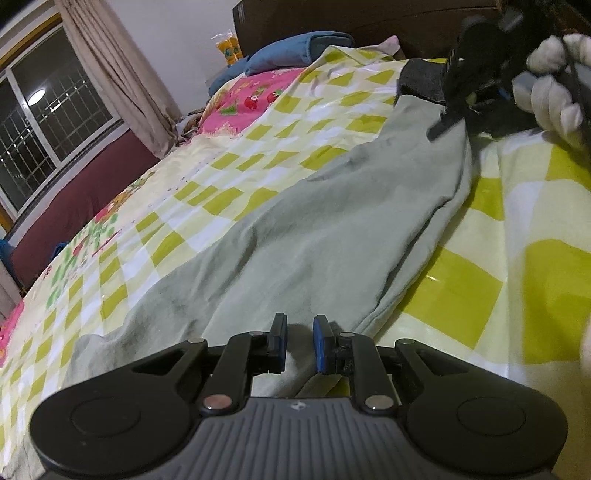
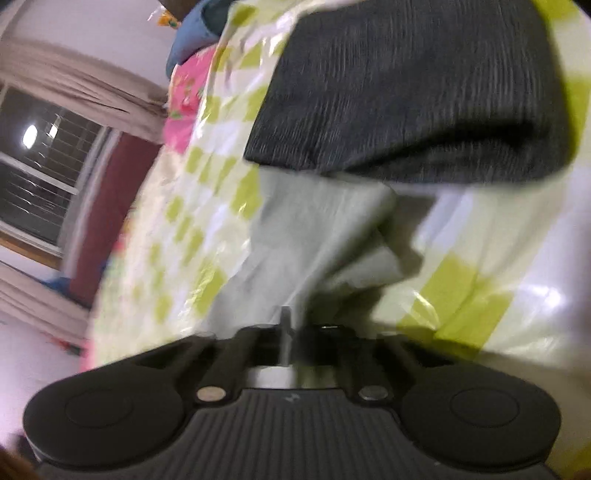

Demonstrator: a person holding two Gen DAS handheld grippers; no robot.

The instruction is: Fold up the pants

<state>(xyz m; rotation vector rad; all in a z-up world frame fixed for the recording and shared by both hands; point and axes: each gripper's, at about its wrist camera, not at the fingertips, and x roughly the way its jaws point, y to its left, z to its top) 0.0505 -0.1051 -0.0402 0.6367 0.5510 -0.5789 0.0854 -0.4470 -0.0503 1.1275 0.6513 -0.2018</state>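
Note:
Pale grey-green pants [image 1: 314, 221] lie stretched across a bed with a yellow-green checked sheet [image 1: 517, 258]. Their dark ribbed waistband [image 1: 421, 81] is at the far end. My left gripper [image 1: 300, 332] sits at the near leg end, its blue pads narrowly apart with a fold of the pale cloth pinched between them. In the left wrist view my right gripper [image 1: 443, 127], held by a white-gloved hand [image 1: 554, 85], touches the pants just below the waistband. In the blurred right wrist view, the right gripper [image 2: 291, 325] is shut with pants [image 2: 314, 229] cloth drawn up into it; the waistband [image 2: 406, 92] lies ahead.
A blue pillow [image 1: 295, 51] and a pink patterned patch [image 1: 251, 96] lie at the bed's head, under a dark headboard [image 1: 369, 22]. A yellow packet [image 1: 229, 48] stands beside it. A barred window [image 1: 48, 122] and beige curtain [image 1: 122, 74] are to the left.

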